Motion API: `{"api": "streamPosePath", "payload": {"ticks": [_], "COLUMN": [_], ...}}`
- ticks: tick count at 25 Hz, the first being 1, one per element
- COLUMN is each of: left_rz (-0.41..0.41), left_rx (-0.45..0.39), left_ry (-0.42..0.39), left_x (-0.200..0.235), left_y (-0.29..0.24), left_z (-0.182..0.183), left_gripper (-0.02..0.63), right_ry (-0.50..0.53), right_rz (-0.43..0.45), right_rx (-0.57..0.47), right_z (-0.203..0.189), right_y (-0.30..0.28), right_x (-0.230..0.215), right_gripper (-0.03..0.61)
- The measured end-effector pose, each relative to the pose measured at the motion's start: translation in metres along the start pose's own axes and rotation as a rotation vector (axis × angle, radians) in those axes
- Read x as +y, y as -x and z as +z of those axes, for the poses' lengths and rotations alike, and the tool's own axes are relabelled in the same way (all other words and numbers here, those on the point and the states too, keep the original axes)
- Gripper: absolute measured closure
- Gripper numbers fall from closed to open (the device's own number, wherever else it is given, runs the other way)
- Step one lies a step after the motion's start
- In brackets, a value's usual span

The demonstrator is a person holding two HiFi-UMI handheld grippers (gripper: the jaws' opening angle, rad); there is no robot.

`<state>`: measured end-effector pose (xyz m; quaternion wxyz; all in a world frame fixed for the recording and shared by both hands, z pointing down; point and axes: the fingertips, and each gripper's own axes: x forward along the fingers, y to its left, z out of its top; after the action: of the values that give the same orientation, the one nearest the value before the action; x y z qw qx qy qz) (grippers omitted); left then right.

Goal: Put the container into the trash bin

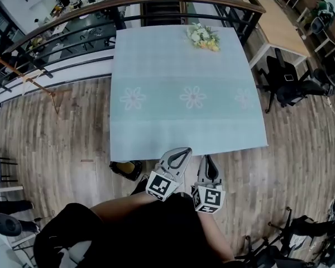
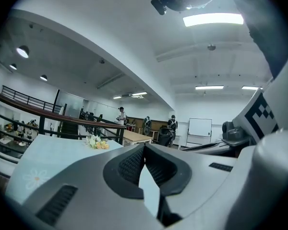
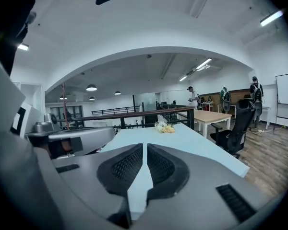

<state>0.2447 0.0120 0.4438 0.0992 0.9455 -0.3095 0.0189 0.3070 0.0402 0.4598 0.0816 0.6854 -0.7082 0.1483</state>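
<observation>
No container shows in any view. Both grippers are held close to the person's body at the near edge of the table (image 1: pixel 156 121), which has a pale green cloth. My left gripper (image 1: pixel 182 151) points toward the table edge with its jaws closed together and nothing in them. My right gripper (image 1: pixel 207 159) sits beside it, also closed and empty. In the left gripper view the left gripper (image 2: pixel 144 146) has its ribbed pads meeting at the tips. In the right gripper view the right gripper (image 3: pixel 145 146) shows only a hairline slit between the pads.
A bunch of flowers (image 1: pixel 204 37) lies at the table's far edge. A dark object (image 1: pixel 126 168) sits on the wooden floor by the table's near left corner; I cannot tell what it is. Railing (image 1: pixel 72 15) runs behind. An office chair (image 1: pixel 287 82) and a wooden desk (image 1: pixel 279 24) stand to the right.
</observation>
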Motion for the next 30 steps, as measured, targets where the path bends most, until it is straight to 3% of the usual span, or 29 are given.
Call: {"api": "streamPosePath", "payload": {"ticks": [7, 11, 17, 22, 30], "left_rz": [0.027, 0.091, 0.216, 0.287, 0.351], "left_rx": [-0.046, -0.041, -0.014, -0.009, -0.045], "left_ry": [0.015, 0.014, -0.046, -0.039, -0.055], "left_x": [0.026, 0.039, 0.054, 0.049, 0.036], "left_y": [-0.037, -0.050, -0.070, -0.088, -0.109], "left_z": [0.015, 0.016, 0.038, 0.035, 0.035], "left_gripper": [0.600, 0.600, 0.600, 0.600, 0.600], "right_ry": [-0.036, 0.020, -0.003, 0.019, 0.101], "right_rz": [0.082, 0.132, 0.216, 0.293, 0.371], "right_rx": [-0.077, -0.068, -0.047, -0.010, -0.051], "right_z": [0.030, 0.043, 0.054, 0.056, 0.065], "right_y": [-0.053, -0.076, -0.096, -0.107, -0.110], "right_x": [0.006, 0.000, -0.021, -0.033, -0.054], "right_gripper": [0.531, 0.531, 0.532, 0.541, 0.543]}}
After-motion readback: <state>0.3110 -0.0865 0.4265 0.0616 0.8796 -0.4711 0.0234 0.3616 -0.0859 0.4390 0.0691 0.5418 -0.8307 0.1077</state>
